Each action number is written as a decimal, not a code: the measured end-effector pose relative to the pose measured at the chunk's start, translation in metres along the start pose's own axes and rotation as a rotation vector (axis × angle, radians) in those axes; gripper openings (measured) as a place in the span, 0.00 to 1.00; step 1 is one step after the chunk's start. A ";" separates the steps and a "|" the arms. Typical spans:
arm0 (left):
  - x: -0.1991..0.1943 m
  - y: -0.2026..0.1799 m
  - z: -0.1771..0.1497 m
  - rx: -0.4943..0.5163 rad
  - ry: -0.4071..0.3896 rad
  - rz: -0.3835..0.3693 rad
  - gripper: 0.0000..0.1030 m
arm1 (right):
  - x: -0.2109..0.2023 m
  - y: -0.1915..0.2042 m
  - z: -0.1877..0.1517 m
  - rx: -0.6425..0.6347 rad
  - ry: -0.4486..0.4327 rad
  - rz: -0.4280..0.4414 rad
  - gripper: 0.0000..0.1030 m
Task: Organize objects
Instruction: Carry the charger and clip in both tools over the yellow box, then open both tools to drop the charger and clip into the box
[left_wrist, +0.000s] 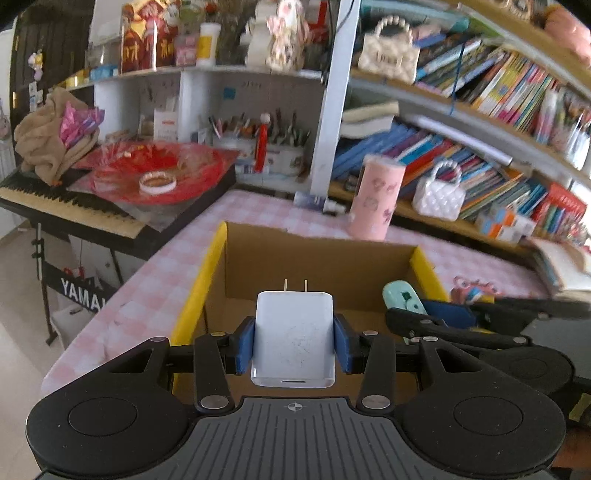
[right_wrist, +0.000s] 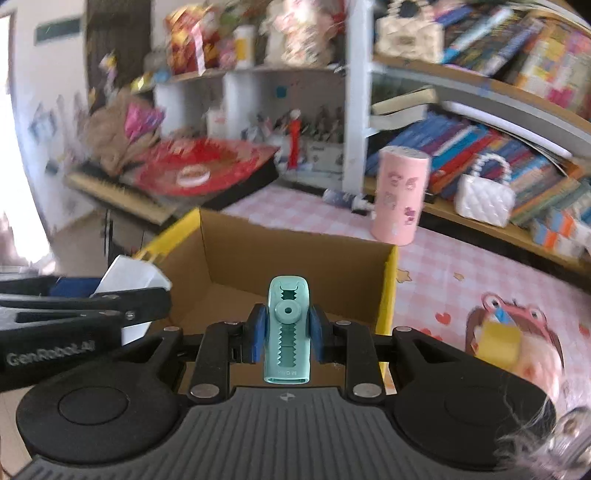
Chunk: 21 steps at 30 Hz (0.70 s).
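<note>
Above cardboard box (left_wrist: 317, 266): left tool (left_wrist: 294, 343) clamped on white charger (left_wrist: 293, 339), right tool (right_wrist: 286, 334) clamped on teal eraser (right_wrist: 287, 332).

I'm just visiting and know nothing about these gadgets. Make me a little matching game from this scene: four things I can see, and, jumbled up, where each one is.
Things:
1. white charger plug
2. mint-green eraser holder
3. pink cylinder
4. cardboard box

Places:
A. standing upright on the pink checked tablecloth, beyond the box
B. clamped in the right gripper
C. open, just below and ahead of both grippers
D. clamped in the left gripper, prongs pointing away from the camera

Pairs: 1-D, 2-B, 3-A, 4-C
</note>
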<state>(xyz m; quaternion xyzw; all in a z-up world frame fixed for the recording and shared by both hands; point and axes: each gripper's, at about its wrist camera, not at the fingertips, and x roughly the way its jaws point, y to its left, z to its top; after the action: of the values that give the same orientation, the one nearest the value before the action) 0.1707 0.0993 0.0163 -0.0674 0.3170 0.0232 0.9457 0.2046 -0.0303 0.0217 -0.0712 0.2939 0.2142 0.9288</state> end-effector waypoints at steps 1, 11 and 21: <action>0.007 -0.001 0.000 0.002 0.014 0.008 0.40 | 0.009 -0.001 0.001 -0.032 0.018 -0.004 0.23; 0.061 -0.006 -0.003 0.043 0.137 0.088 0.40 | 0.073 -0.002 -0.002 -0.300 0.229 0.091 0.23; 0.078 -0.003 -0.013 -0.007 0.212 0.115 0.40 | 0.084 0.009 -0.003 -0.418 0.330 0.152 0.23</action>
<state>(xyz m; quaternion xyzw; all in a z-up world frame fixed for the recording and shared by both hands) 0.2252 0.0950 -0.0405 -0.0544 0.4186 0.0713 0.9037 0.2605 0.0071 -0.0295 -0.2728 0.3950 0.3246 0.8150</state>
